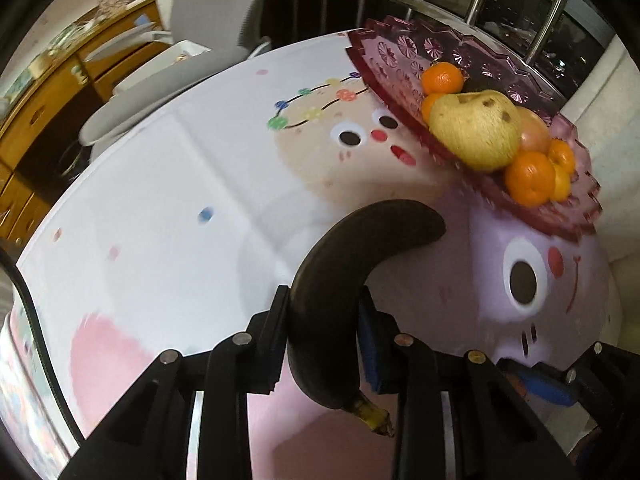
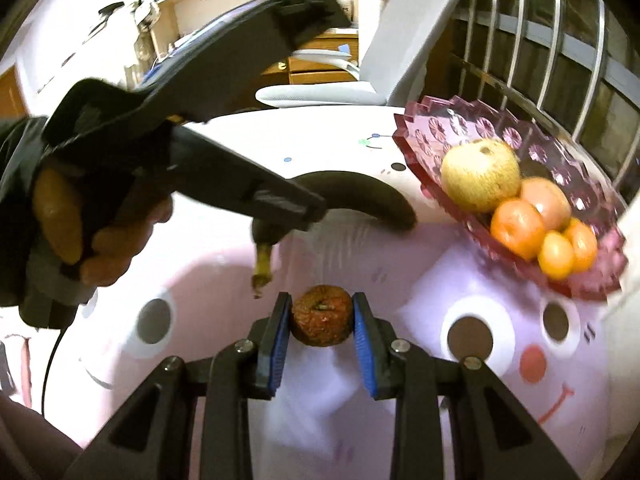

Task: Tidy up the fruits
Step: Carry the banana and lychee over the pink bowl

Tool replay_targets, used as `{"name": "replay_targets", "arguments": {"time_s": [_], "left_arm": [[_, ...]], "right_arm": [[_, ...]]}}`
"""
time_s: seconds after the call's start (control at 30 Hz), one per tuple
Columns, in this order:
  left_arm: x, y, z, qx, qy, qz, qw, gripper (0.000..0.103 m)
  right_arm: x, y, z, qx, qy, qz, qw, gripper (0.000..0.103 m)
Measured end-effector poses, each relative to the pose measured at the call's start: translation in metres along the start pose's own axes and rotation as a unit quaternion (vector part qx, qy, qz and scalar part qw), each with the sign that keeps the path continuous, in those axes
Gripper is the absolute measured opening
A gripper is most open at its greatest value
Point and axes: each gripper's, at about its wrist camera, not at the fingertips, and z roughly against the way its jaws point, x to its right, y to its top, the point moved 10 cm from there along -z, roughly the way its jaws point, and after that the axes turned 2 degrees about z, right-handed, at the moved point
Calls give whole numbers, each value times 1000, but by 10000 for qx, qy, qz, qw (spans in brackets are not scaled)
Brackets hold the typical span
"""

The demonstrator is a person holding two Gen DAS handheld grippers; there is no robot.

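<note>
Two grips on, two fruits off the cloth!

We've got the blackened banana [image 1: 340, 280] clamped in our left gripper [image 1: 324, 320] at lower centre of the left wrist view, its curve arching up right, yellow stem poking out below. Our right gripper [image 2: 322, 320] squeezes a small wrinkled brown-orange fruit [image 2: 322, 316] between blue pads [image 2: 362, 344], low centre of its own view. Beneath lies a cartoon-face tablecloth [image 1: 160, 200], pink and lilac. At upper right sits the pink cut-glass dish [image 1: 400, 52], loaded with a yellow pear-like fruit [image 1: 474, 130] and oranges [image 1: 528, 178]. Behind, we see a grey chair [image 2: 408, 32], metal bars and wooden drawers.
</note>
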Motion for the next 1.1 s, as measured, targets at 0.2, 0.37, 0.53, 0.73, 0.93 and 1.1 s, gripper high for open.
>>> {"name": "replay_targets", "arguments": {"time_s": [0.2, 0.37, 0.53, 0.73, 0.93, 1.1], "left_arm": [[-7, -40, 43, 1, -177, 358, 9992, 30], [-8, -63, 78, 95, -340, 651, 9973, 29], [-6, -66, 111, 254, -405, 797, 9957, 29], [3, -49, 144, 569, -518, 880, 9931, 29], [18, -9, 155, 893, -377, 980, 9905, 29], [32, 33, 147, 1080, -88, 1295, 9856, 29]], "right_arm": [[-6, -12, 22, -5, -26, -452, 9990, 30], [-4, -17, 47, 62, -123, -828, 9965, 30], [17, -12, 73, 189, -313, -1110, 9931, 30], [51, 2, 97, 330, -536, -1168, 9912, 30], [87, 21, 111, 448, -501, -996, 9928, 30], [114, 34, 100, 309, -138, -729, 9968, 30]]}}
